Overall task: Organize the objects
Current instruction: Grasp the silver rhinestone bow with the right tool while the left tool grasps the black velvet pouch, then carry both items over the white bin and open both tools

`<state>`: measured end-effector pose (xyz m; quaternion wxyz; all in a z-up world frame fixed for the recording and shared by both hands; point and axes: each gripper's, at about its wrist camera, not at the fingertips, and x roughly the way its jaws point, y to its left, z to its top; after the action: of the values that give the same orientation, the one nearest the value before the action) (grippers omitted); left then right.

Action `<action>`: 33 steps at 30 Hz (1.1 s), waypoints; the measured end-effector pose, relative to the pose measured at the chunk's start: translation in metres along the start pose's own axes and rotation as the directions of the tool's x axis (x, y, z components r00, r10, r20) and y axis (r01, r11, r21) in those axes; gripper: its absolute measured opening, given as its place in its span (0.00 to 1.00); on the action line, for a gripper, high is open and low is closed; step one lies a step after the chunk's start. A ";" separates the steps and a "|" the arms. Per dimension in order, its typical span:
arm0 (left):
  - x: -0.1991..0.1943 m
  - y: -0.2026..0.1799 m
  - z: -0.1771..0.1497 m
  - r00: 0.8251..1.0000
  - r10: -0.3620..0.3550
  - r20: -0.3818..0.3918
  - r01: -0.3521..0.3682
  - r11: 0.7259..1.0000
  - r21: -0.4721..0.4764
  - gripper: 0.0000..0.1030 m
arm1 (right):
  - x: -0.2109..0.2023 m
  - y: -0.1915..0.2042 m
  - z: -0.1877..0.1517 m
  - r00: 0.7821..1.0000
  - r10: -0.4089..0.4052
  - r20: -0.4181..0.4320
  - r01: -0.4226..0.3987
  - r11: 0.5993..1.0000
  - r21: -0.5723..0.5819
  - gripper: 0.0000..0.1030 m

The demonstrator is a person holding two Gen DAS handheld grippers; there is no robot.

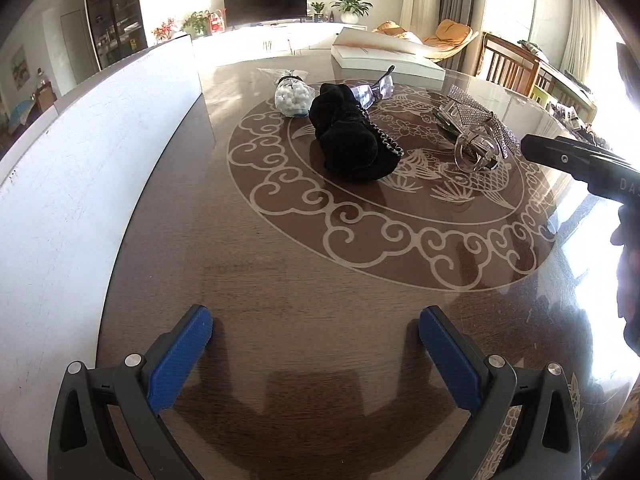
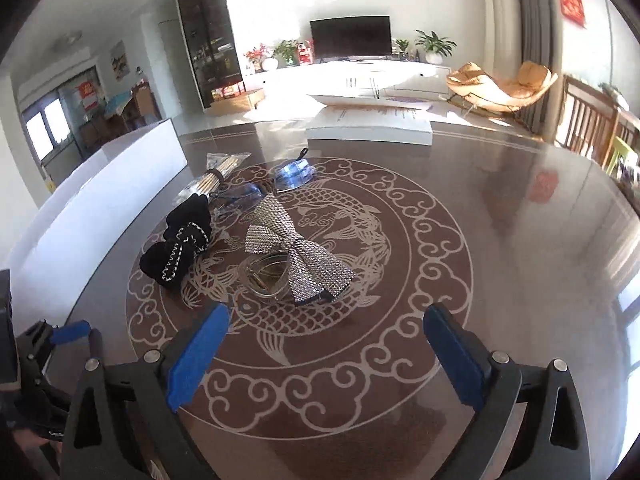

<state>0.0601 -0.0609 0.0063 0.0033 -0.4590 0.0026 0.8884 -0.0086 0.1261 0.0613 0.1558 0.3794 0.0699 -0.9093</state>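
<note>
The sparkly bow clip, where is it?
The sparkly bow clip lies on the table's fish pattern, just right of the black scrunchie, ahead of the open right gripper.

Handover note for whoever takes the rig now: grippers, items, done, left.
Left gripper: open, empty, over bare table.
Right gripper: open, empty, just short of the rhinestone bow clip.
Items clustered mid-table: bow clip, black scrunchie, glasses, cotton swab bag. White box along the table's left edge.
Done: nothing visibly sorted.
Left: all four items.
</note>
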 end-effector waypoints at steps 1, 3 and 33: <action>0.000 0.000 0.000 1.000 0.000 0.000 0.000 1.000 0.000 1.00 | 0.008 0.006 0.005 1.000 -0.016 -0.006 0.015 0.998 -0.057 0.98; 0.000 0.000 0.000 1.000 0.000 0.000 0.000 1.000 0.000 1.00 | 0.031 0.014 0.018 0.998 -0.037 -0.048 0.030 0.990 -0.140 0.99; 0.014 -0.001 0.091 0.992 -0.115 0.057 0.117 0.992 -0.041 0.30 | -0.045 -0.017 0.010 0.978 0.200 -0.062 -0.185 0.964 0.190 0.51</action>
<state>-0.0222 -0.0595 0.0481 0.0448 -0.4341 -0.0436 0.8987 0.0087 0.1497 0.1002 0.2049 0.4334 -0.0451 -0.8764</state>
